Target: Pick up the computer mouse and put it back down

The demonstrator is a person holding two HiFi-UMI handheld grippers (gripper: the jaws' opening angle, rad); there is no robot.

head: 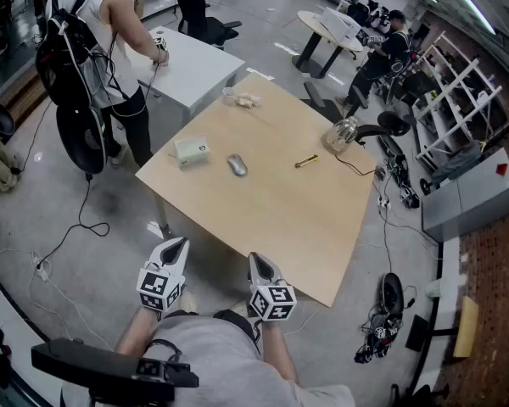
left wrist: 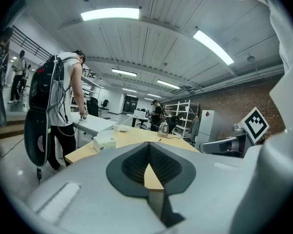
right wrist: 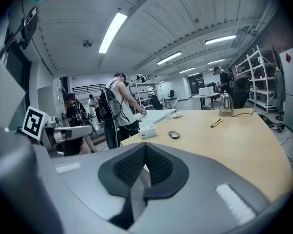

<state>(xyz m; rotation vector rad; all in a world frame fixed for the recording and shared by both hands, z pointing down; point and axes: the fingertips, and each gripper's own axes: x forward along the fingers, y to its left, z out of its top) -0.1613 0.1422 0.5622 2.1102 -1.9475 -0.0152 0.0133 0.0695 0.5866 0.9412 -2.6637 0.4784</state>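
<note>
The grey computer mouse [head: 237, 165] lies near the middle of the light wooden table [head: 280, 219]; the right gripper view shows the mouse [right wrist: 174, 134] far ahead. Both grippers hover off the table's near edge, well short of the mouse. My left gripper [head: 180, 242] has its jaws together and nothing between them, with its pads meeting at the tip [left wrist: 149, 147]. My right gripper [head: 256, 259] is shut and empty too, and its jaws [right wrist: 145, 147] point level toward the table. In the left gripper view the mouse is hidden.
A white box [head: 191, 151] sits left of the mouse, a yellow pen [head: 305, 161] to its right, and a kettle [head: 343, 134] with a cord at the far right corner. A person [head: 110, 24] stands at a white table [head: 191, 66] beyond. Cables lie on the floor.
</note>
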